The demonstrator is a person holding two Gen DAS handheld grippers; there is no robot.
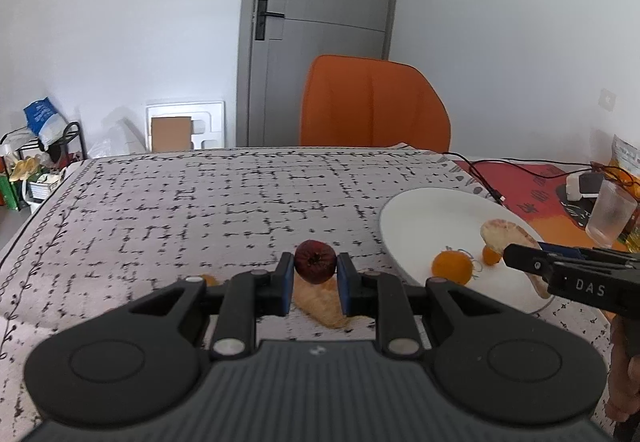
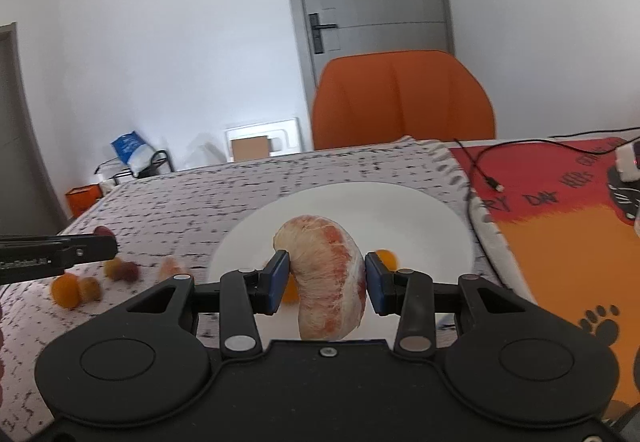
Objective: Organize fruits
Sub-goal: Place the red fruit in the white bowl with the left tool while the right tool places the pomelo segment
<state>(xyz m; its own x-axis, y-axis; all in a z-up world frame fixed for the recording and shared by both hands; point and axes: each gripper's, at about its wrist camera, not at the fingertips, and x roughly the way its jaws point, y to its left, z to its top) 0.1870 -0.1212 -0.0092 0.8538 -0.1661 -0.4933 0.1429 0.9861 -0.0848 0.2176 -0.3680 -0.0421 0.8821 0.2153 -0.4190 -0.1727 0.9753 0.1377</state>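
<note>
While over the white plate point(image 2: 420, 209), right tongs point(image 2: 327, 280) around a grapefruit segment point(image 2: 330, 282).

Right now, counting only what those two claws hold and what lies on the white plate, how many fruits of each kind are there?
Peeled grapefruit segment: 1, in the right gripper
Dark red fruit: 1, in the left gripper
Small orange fruits: 2, on the white plate
Total: 4
</note>
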